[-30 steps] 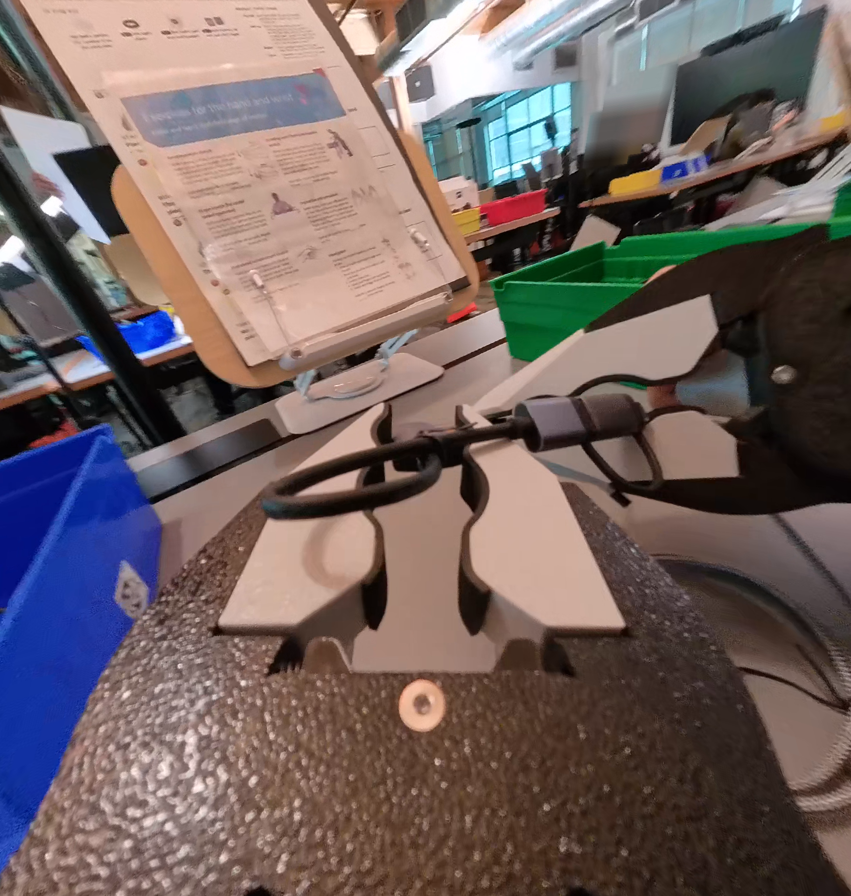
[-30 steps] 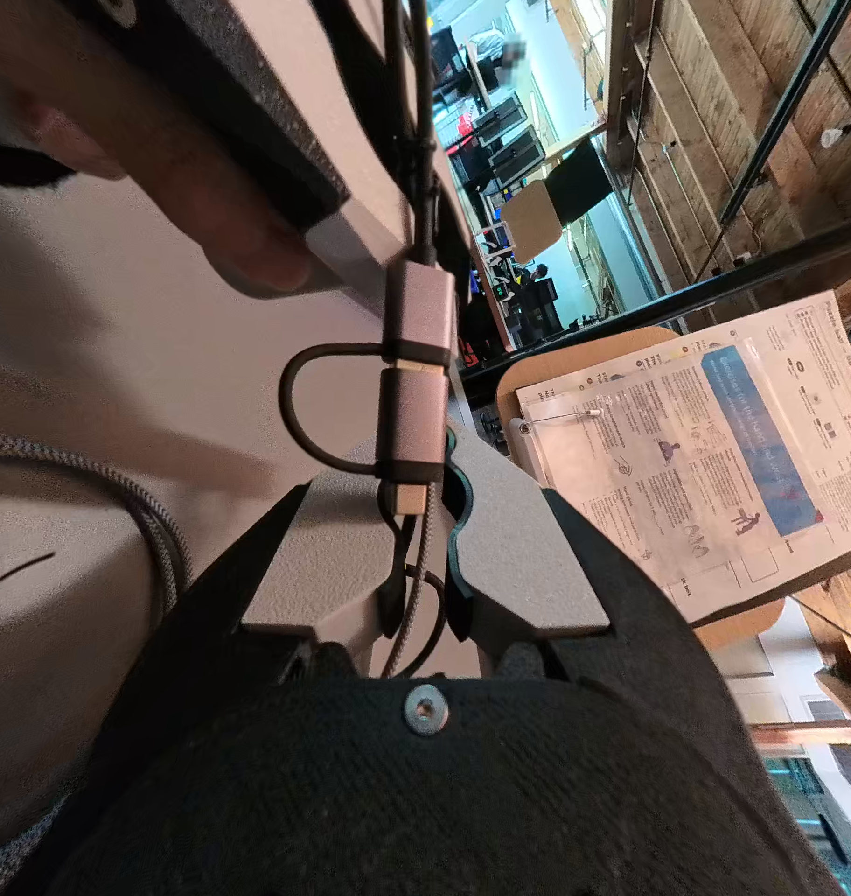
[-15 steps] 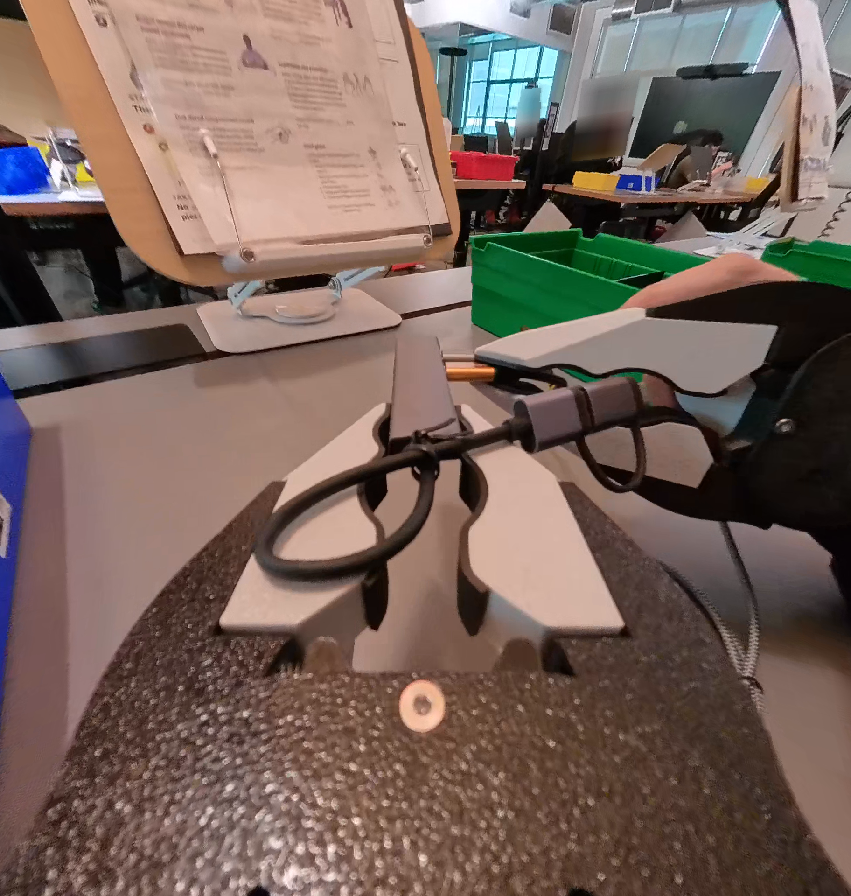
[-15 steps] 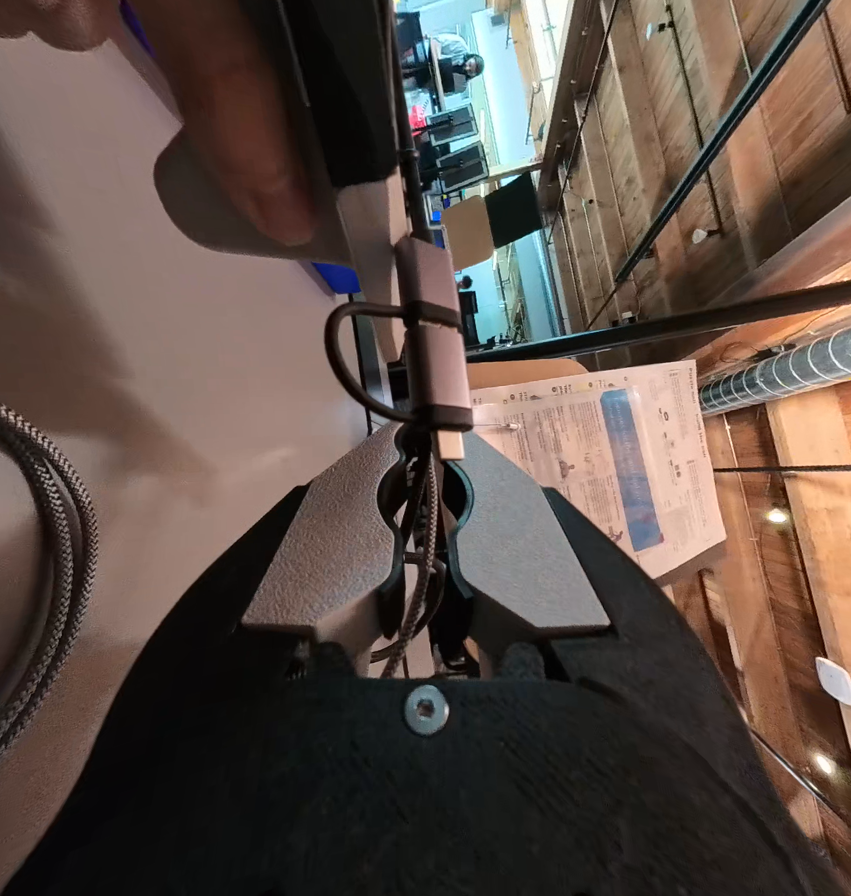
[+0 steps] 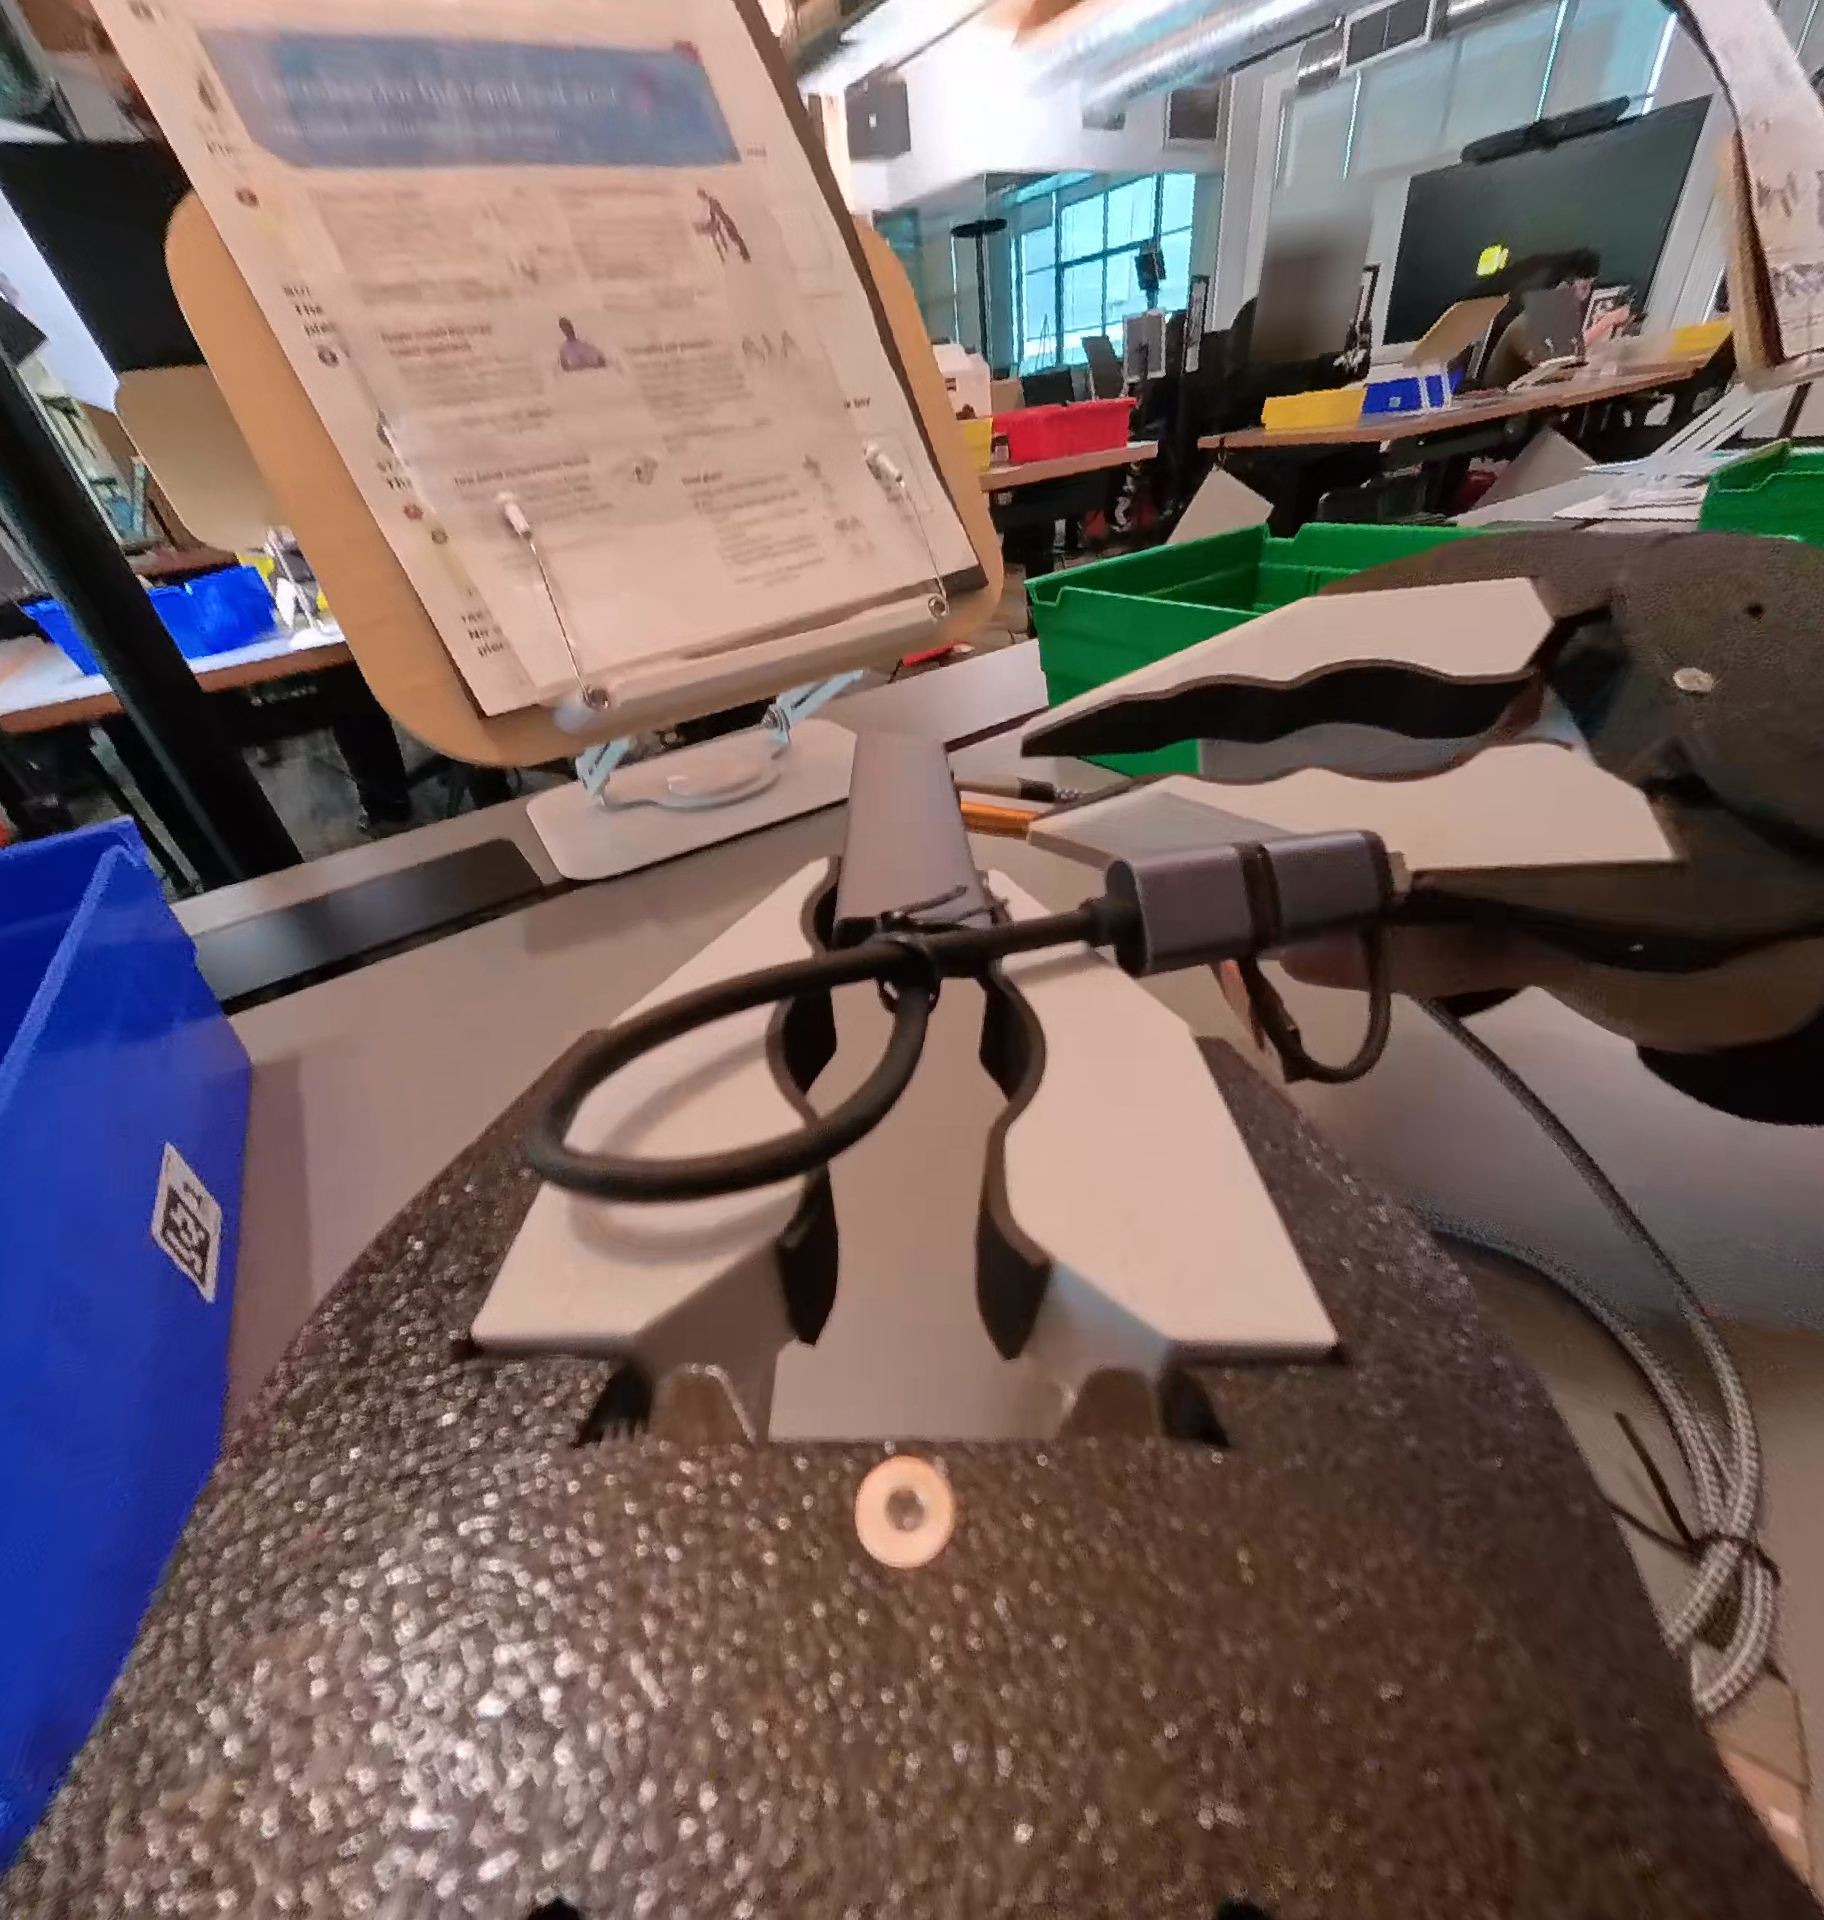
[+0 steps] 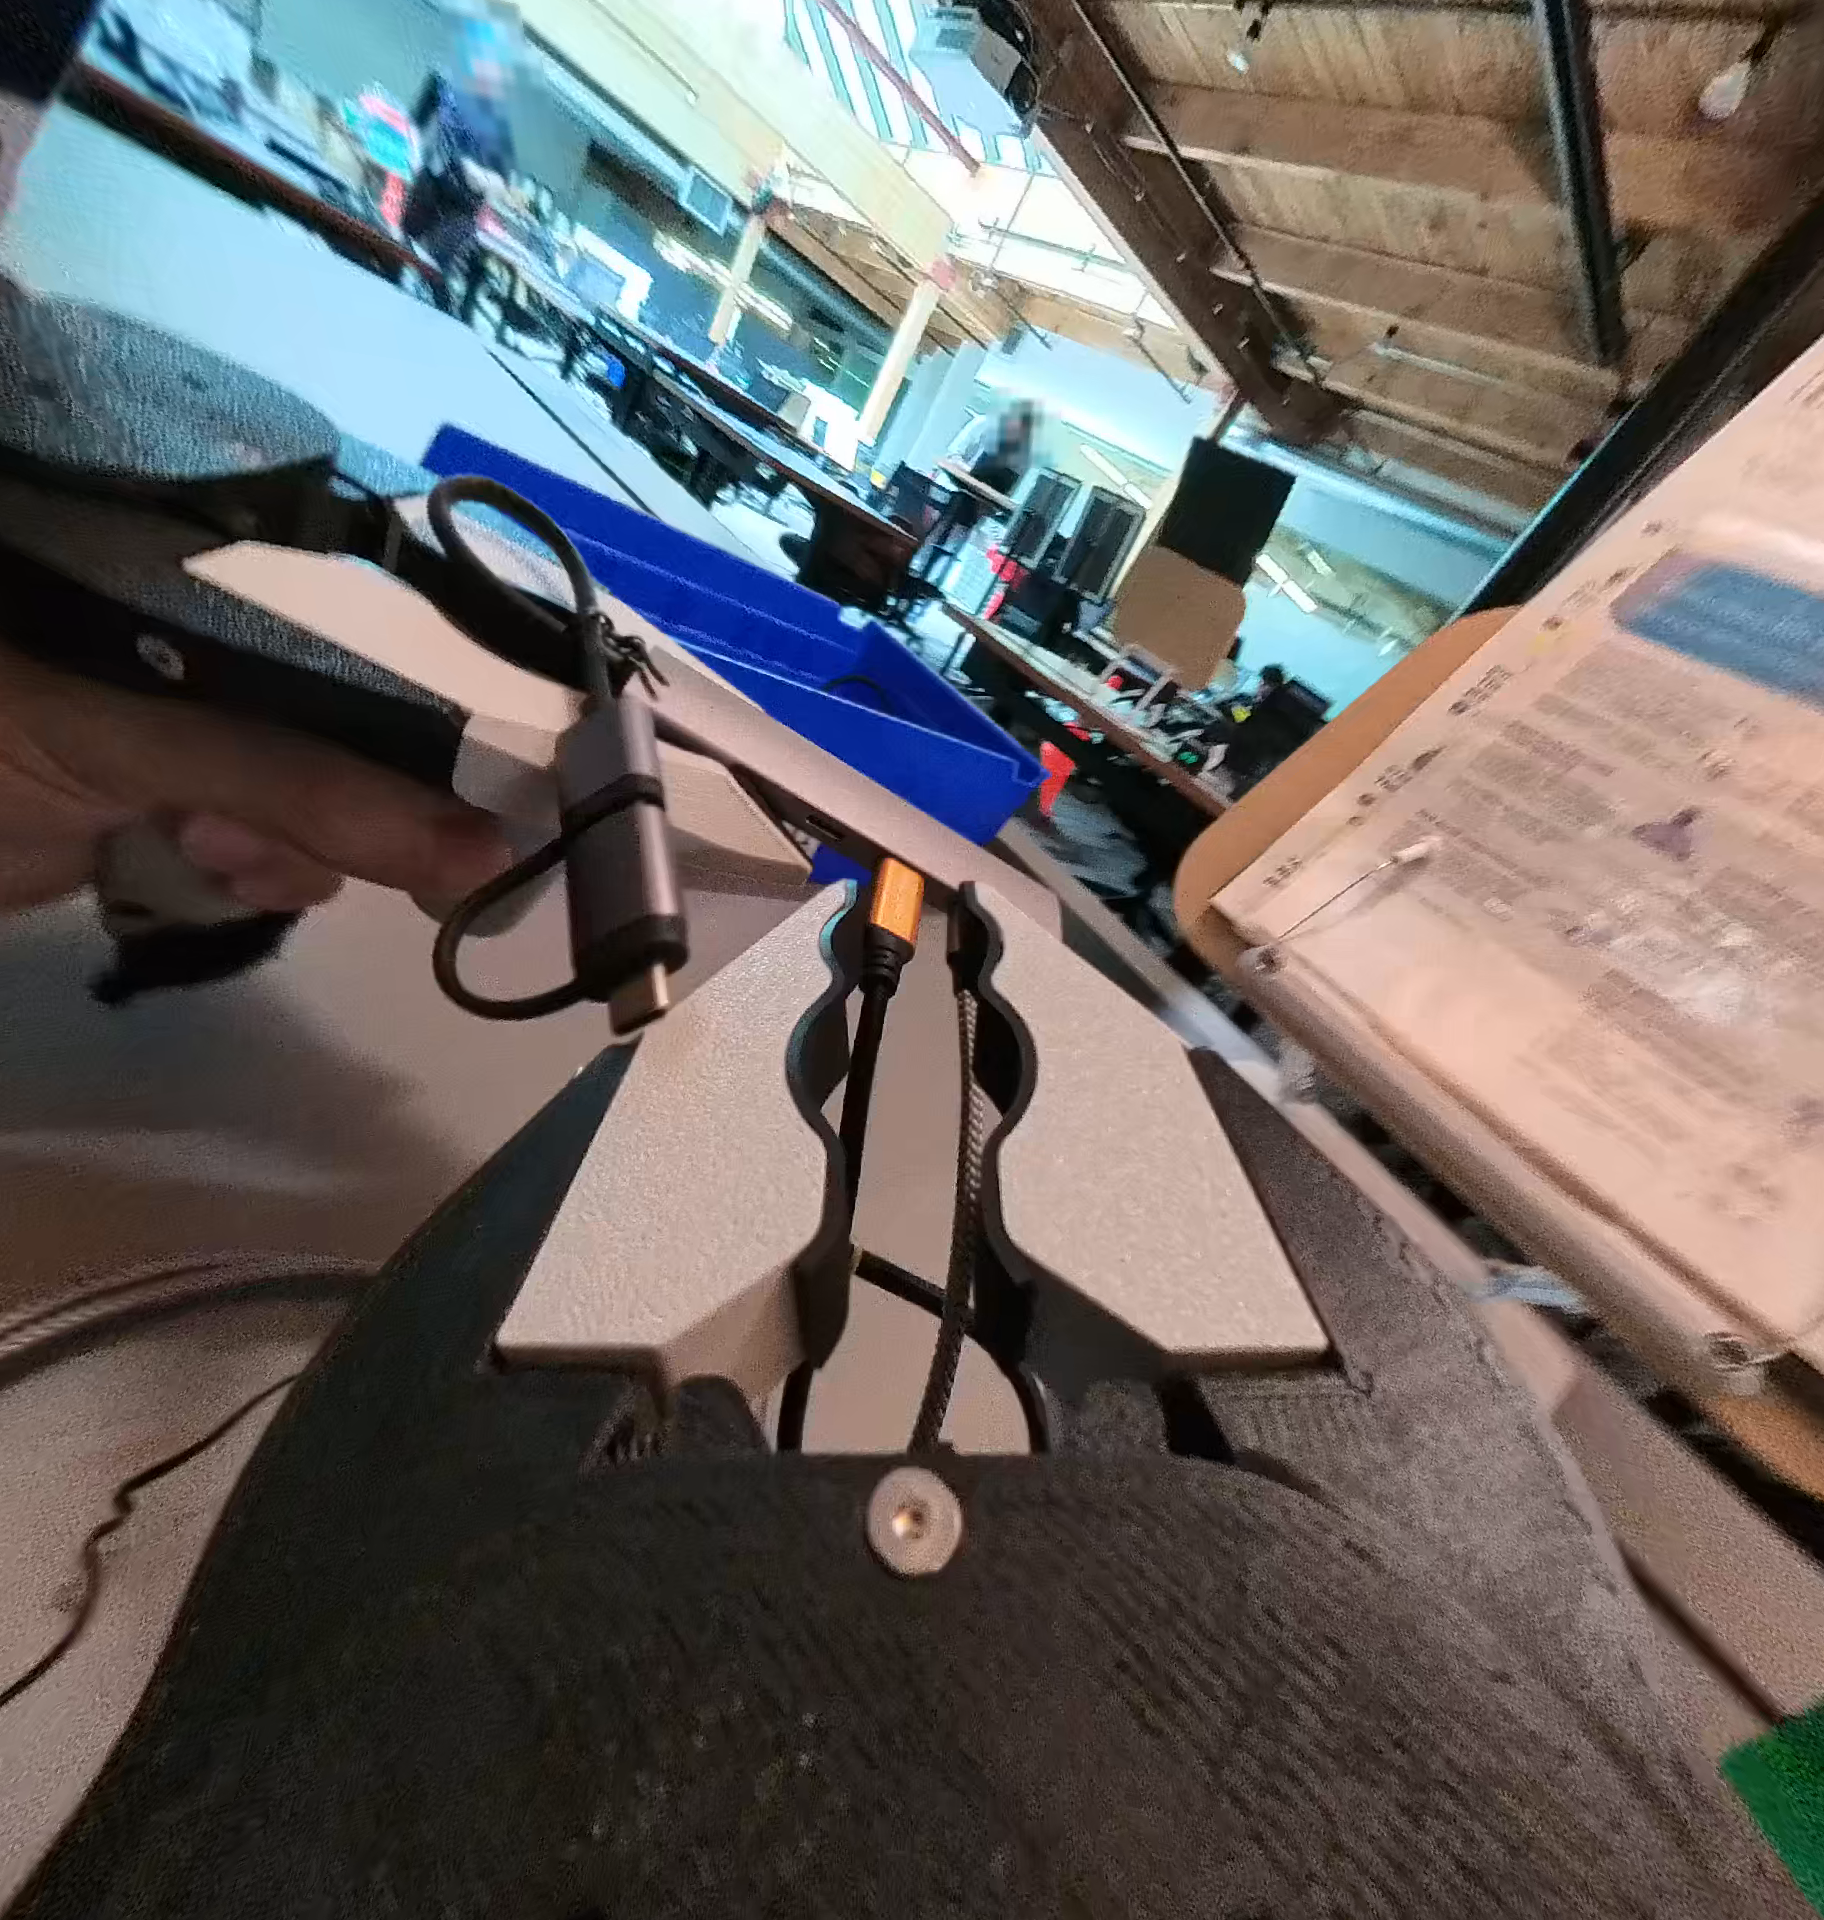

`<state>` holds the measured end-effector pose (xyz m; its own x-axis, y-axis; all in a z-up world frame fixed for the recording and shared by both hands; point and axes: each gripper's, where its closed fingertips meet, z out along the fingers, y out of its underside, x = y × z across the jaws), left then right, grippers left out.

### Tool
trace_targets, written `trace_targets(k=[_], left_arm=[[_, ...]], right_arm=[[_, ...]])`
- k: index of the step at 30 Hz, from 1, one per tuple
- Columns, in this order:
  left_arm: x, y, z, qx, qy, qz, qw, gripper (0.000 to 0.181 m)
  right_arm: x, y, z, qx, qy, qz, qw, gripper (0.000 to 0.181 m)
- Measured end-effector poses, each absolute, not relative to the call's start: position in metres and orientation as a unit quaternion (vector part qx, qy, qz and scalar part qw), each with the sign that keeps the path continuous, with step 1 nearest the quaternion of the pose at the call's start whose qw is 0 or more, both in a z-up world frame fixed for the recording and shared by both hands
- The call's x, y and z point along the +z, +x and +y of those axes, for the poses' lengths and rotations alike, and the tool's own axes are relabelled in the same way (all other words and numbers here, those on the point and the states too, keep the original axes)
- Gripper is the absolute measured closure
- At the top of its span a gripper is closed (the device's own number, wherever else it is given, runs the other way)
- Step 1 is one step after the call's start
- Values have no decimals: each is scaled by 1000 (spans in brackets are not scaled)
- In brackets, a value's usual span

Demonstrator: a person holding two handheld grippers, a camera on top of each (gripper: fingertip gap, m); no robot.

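Left wrist view: the left tool (image 5: 903, 904) is clamping a slim gray adapter (image 5: 900, 800) between its fingers, holding it level above the worktop (image 5: 420, 1039) with its long edge facing the right tool (image 5: 1038, 787), apparently to steady it for plugging. A short black cable (image 5: 679, 1174) is looping off the adapter over the left finger and ending in a gray plug (image 5: 1251, 904), which is hanging free beside the right tool's lower finger. The right tool's fingers are standing apart and gripping nothing. In the right wrist view, an orange plug (image 6: 895, 894) is meeting the adapter's edge just beyond that tool's fingertips; its black lead and a braided cable (image 6: 965, 1143) are running loosely back through the gap, and whether the plug is fully seated cannot be told. A hand (image 6: 212, 821) is gripping the left tool from beneath. A blue bin (image 5: 77, 1143) is sitting to the left, a green bin (image 5: 1147, 623) behind the right tool, and a document stand (image 5: 596, 416) is propping printed sheets at the back of the worktop.
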<state>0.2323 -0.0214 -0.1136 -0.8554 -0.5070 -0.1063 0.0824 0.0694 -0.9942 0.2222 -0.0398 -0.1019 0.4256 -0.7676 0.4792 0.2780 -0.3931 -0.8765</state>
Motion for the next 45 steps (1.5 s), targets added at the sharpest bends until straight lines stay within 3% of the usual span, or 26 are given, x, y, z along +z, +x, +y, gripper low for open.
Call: trace_targets(k=[6,16,25,30,42,45], left_arm=[[-102,230,-18,-677,-132,675,261,161],[-102,231,-18,-669,-121,675,286,161],[-93,226,-18,-675,-95,655,326,153],[-97,227,-19,-649,-89,670,349,158],[-93,231,-13,-696,-135,647,279,161],[-93,231,-14,-706,-139,643,262,159]], right_arm=[[-101,222,-32,-376,-640,270,613,169],[-112,227,-32,-329,-652,317,605,170],[-109,223,-24,-378,-678,268,571,171],[-111,223,-21,-421,-696,242,529,171],[-107,223,-12,-494,-670,223,508,170],[-105,223,-16,-541,-683,190,452,173]])
